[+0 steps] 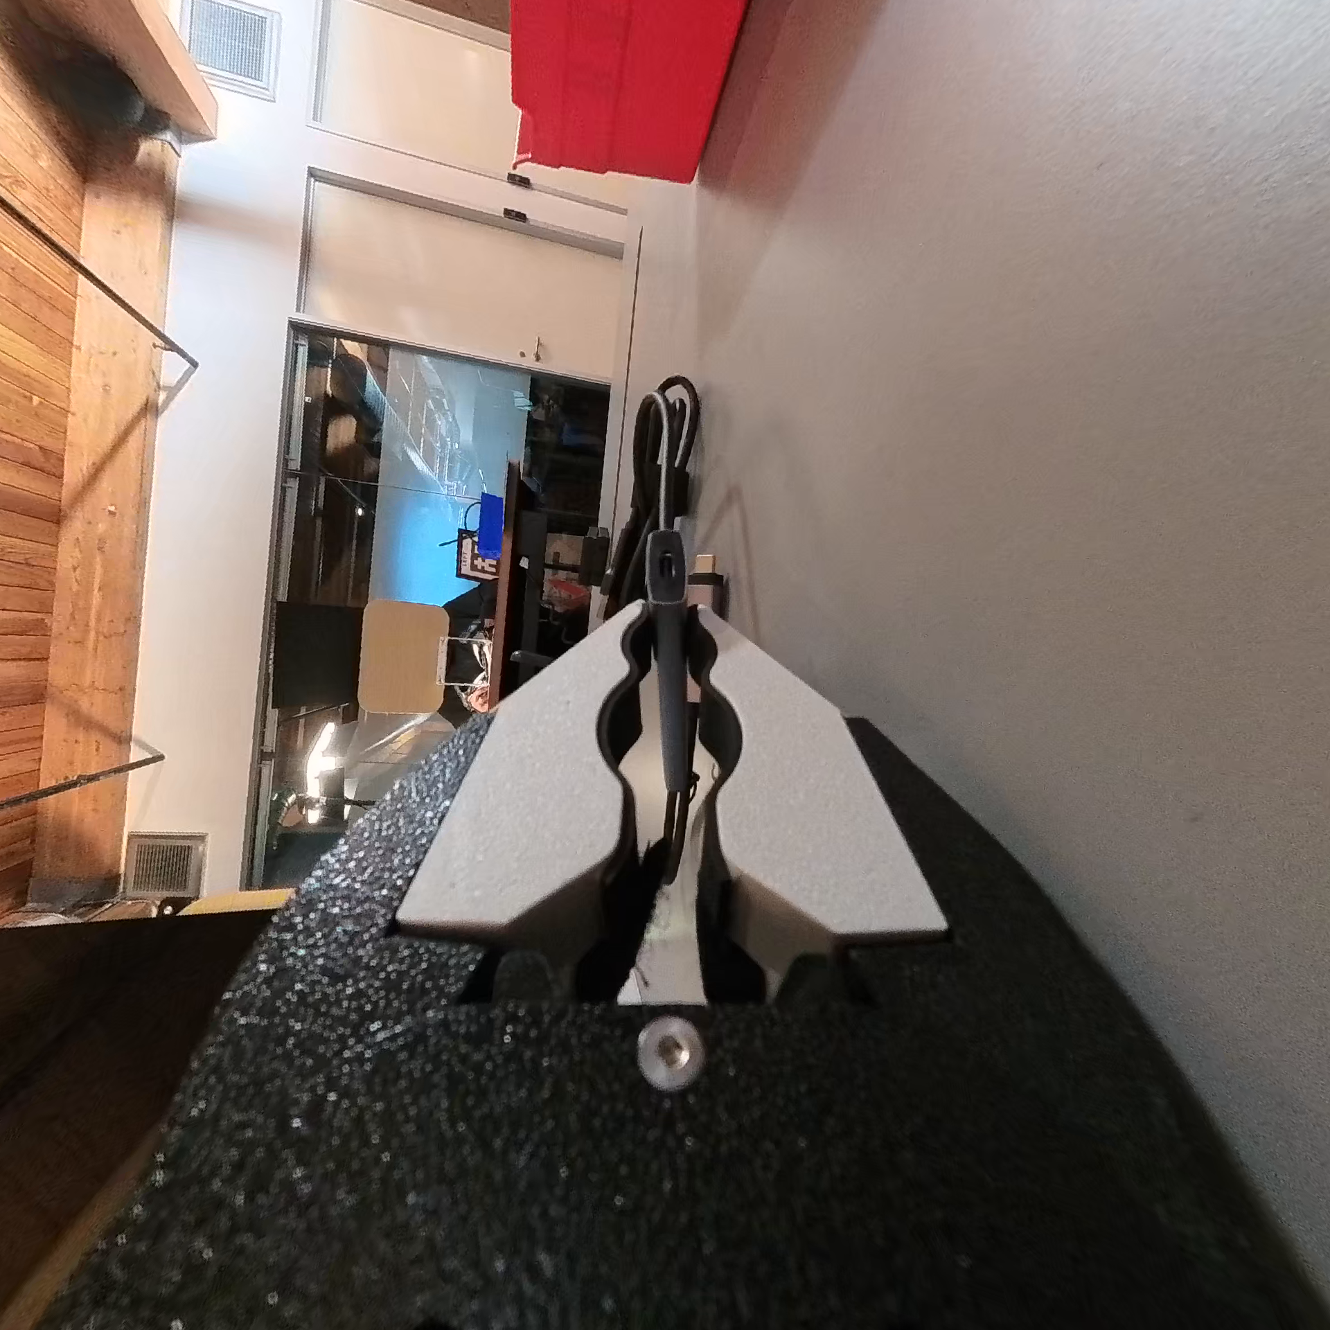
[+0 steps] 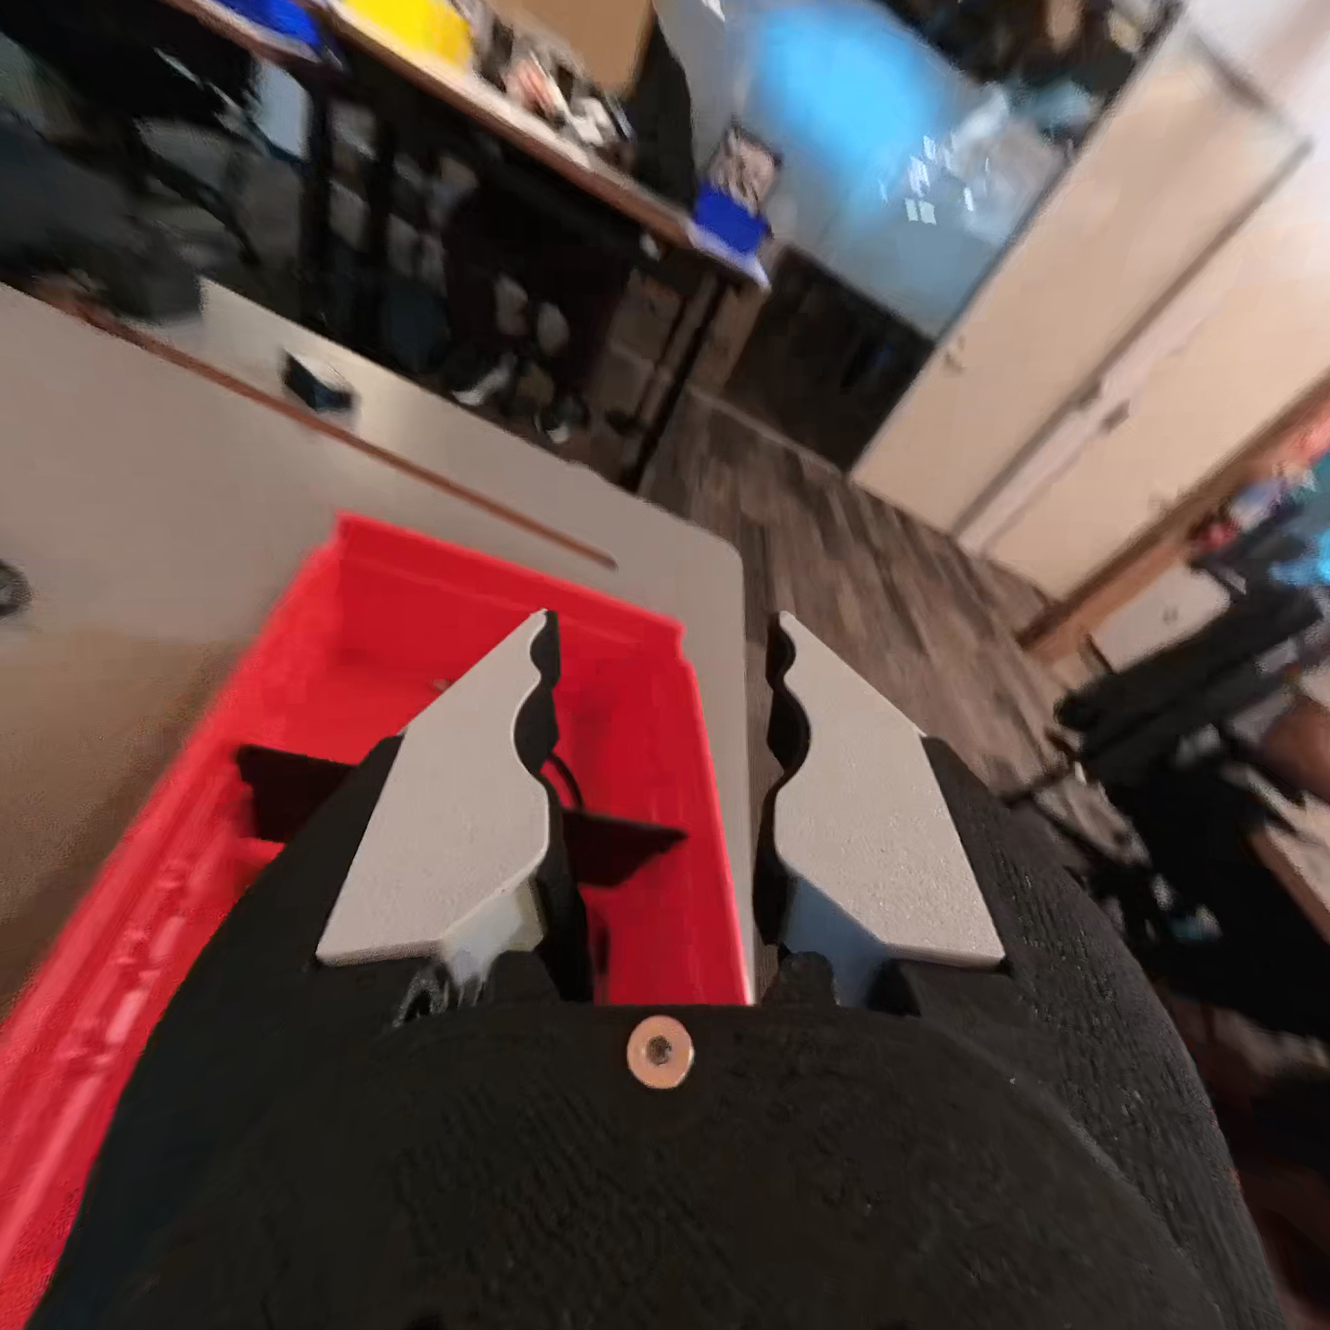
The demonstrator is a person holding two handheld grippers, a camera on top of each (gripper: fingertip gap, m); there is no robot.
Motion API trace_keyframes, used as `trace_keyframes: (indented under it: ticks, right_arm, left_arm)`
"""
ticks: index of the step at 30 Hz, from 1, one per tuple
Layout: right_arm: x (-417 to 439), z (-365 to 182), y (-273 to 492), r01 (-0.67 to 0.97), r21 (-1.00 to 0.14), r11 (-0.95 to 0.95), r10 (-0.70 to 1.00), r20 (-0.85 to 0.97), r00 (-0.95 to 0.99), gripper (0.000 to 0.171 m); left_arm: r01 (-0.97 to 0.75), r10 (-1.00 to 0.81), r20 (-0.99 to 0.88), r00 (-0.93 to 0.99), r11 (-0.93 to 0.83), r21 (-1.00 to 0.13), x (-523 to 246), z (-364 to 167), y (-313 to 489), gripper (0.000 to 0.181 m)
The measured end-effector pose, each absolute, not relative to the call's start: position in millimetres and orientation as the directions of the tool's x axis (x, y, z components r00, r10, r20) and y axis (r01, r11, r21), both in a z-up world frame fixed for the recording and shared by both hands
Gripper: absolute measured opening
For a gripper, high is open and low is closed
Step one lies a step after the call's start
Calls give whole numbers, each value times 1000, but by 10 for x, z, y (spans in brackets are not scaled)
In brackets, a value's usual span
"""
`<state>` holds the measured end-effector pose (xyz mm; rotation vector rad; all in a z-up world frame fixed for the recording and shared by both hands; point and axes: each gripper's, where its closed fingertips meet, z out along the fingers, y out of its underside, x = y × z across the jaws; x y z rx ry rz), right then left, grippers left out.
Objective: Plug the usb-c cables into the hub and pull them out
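the white table (image 1: 1043,504) is taking the whole right side of the left wrist view, and the red bin (image 2: 633,756) is sitting near its corner, with open floor lying beyond the edge. the right gripper (image 2: 662,633) is hovering wide open and empty over the bin's rim. the left gripper (image 1: 673,612) is pinching the dark hub (image 1: 666,576) edge-on between its nearly closed fingers, while the black cables (image 1: 662,446) are lying just past it on the table.

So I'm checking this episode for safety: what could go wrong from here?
The left gripper pinches the dark hub edge-on with its tip sticking out, so it might twist when a plug is pushed in. The right gripper is open and empty over the red bin, near the table edge; the blurred view suggests fast motion, so it could clip the bin.
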<state>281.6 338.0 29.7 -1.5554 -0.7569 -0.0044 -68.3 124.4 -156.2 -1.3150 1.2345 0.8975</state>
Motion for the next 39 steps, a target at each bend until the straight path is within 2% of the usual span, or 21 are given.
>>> trace_keyframes:
  ticks: [3, 6, 11, 14, 18, 20, 25, 35, 39]
  right_arm:
    - [2210, 622, 2911, 419, -865, 277, 553, 500, 667, 55]
    - [1340, 569, 2280, 367, -805, 467, 677, 592, 436, 54]
    - [169, -515, 1427, 360, -636, 682, 690, 723, -29, 55]
    - [-83, -1109, 1216, 317, -527, 789, 592, 791, -157, 53]
    - [-163, -1416, 1102, 224, -305, 926, 342, 927, -153, 35]
    - [-213, -1470, 1039, 183, -254, 950, 280, 951, -132, 33]
    - [-307, -1577, 938, 134, -349, 927, 369, 914, -170, 33]
    - [-305, -1602, 994, 148, -218, 965, 238, 962, -132, 5]
    - [-305, -1587, 1061, 190, -157, 969, 179, 978, -107, 6]
  left_arm:
    - [-972, -171, -968, 183, 114, -204, -672, -1555, 1228, 8]
    - [-965, -183, -962, 203, 130, -228, -648, -1546, 1203, 8]
    - [-927, -237, -940, 244, 229, -298, -494, -1527, 1093, 7]
    - [-908, -261, -938, 229, 289, -302, -394, -1536, 1029, 7]
    - [-884, -273, -934, 230, 344, -317, -299, -1506, 950, 7]
    - [-865, -286, -929, 234, 376, -334, -237, -1488, 896, 7]
    - [-804, -352, -901, 253, 442, -398, -75, -1472, 755, 7]
    - [-790, -348, -901, 259, 460, -405, 1, -1434, 752, 7]
    - [-851, -251, -938, 240, 411, -328, -85, -1409, 896, 24]
